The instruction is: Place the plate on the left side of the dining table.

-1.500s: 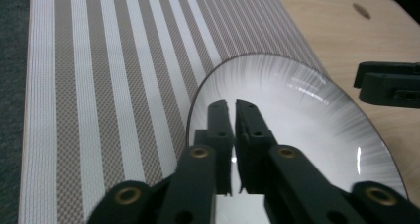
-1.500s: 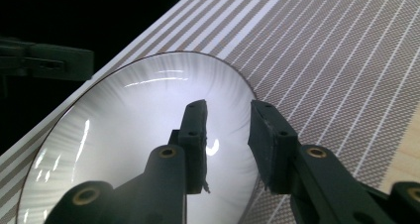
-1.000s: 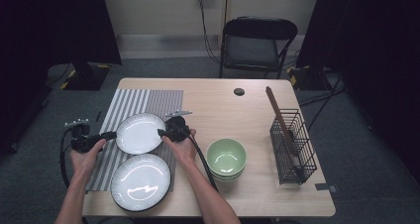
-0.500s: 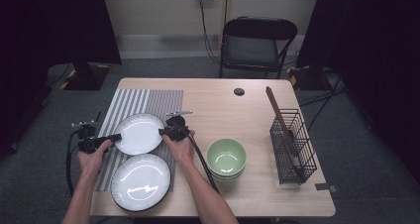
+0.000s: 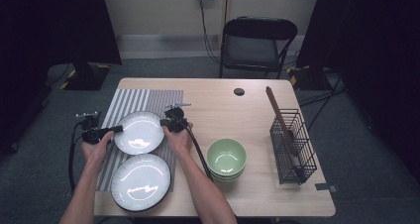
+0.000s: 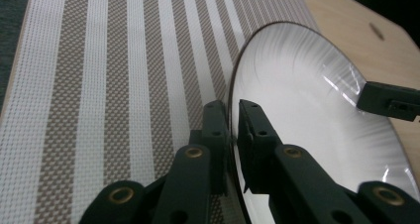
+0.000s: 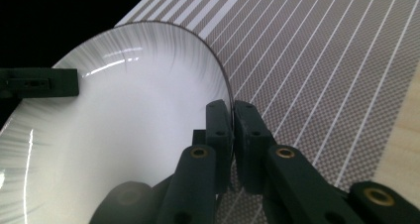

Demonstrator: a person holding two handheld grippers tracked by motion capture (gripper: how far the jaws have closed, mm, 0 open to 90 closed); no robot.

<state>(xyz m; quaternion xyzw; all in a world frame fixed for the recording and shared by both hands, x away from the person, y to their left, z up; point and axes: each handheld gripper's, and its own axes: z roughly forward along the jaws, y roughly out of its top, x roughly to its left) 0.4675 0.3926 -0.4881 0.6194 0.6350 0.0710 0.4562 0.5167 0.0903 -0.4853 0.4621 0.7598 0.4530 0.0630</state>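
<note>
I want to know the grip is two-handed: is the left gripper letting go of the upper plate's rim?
No, in the left gripper view the left gripper has both jaws pinched on the rim of the upper plate.

White plate (image 5: 139,132) with fine grey radial streaks and dark rim edge, second like plate (image 5: 140,181), placemat (image 5: 132,101) striped grey-brown and white in woven checks, pale green bowls (image 5: 226,157), black wire rack (image 5: 292,147), black gripper jaws with brass rivets, light wood table (image 5: 237,112).
</note>
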